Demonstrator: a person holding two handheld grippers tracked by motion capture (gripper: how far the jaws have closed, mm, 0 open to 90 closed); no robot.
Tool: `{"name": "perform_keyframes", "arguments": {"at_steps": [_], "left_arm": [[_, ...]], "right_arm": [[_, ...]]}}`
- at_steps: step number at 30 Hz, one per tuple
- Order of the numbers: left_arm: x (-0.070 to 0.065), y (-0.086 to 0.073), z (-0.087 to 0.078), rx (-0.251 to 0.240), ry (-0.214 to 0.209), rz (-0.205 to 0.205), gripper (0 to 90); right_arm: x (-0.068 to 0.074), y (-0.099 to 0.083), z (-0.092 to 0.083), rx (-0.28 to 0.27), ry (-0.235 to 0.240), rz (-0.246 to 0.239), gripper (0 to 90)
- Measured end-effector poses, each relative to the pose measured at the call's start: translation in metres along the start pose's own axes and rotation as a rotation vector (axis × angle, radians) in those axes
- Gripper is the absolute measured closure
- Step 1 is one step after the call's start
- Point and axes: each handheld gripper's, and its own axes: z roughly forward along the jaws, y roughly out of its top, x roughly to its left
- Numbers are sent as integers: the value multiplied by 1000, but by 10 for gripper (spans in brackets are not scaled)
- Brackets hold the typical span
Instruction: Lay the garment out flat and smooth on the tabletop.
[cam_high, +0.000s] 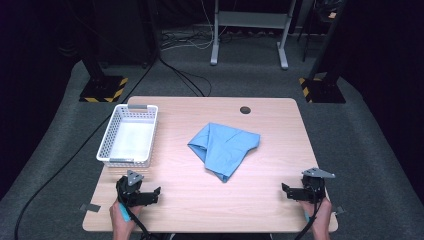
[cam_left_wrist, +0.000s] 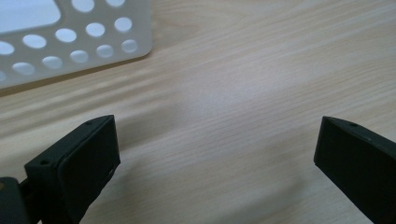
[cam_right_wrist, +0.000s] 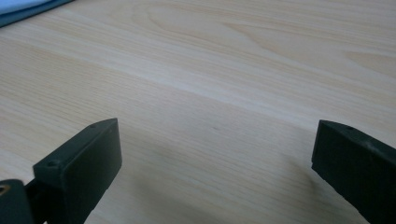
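A crumpled light blue cloth (cam_high: 224, 146) lies on the middle of the wooden table (cam_high: 260, 200). A white perforated basket (cam_high: 128, 135) stands at the table's left, with nothing in it. My left gripper (cam_high: 150, 194) rests near the front left edge, just below the basket, its jaws wide open over bare wood (cam_left_wrist: 219, 154). A corner of the basket (cam_left_wrist: 84, 42) shows at the top left of the left gripper view. My right gripper (cam_high: 292, 191) sits near the front right edge, open and holding nothing (cam_right_wrist: 217, 158). An edge of the cloth (cam_right_wrist: 28, 11) shows at the top left of the right gripper view.
A round cable hole (cam_high: 245, 110) sits near the table's far edge. Beyond the table are grey carpet, black stand bases with yellow stripes (cam_high: 102, 89), cables and a white desk frame (cam_high: 250, 30).
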Motion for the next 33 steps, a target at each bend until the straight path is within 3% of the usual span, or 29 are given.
{"name": "perform_keyframes", "arguments": {"at_steps": [9, 22, 26, 29, 33], "left_arm": [[-14, 12, 5, -14, -52, 43, 2], [-33, 29, 20, -17, -127, 92, 2], [-39, 35, 25, -52, -158, 105, 2], [-48, 41, 35, -31, -171, 149, 2], [-55, 46, 43, -30, -188, 163, 2]], "right_arm": [[26, 20, 5, -13, 59, -55, 11], [49, 38, 16, -1, 95, -113, 18], [52, 42, 18, 2, 92, -125, 21], [57, 47, 22, 1, 108, -132, 24], [63, 53, 28, 4, 126, -140, 26]]}}
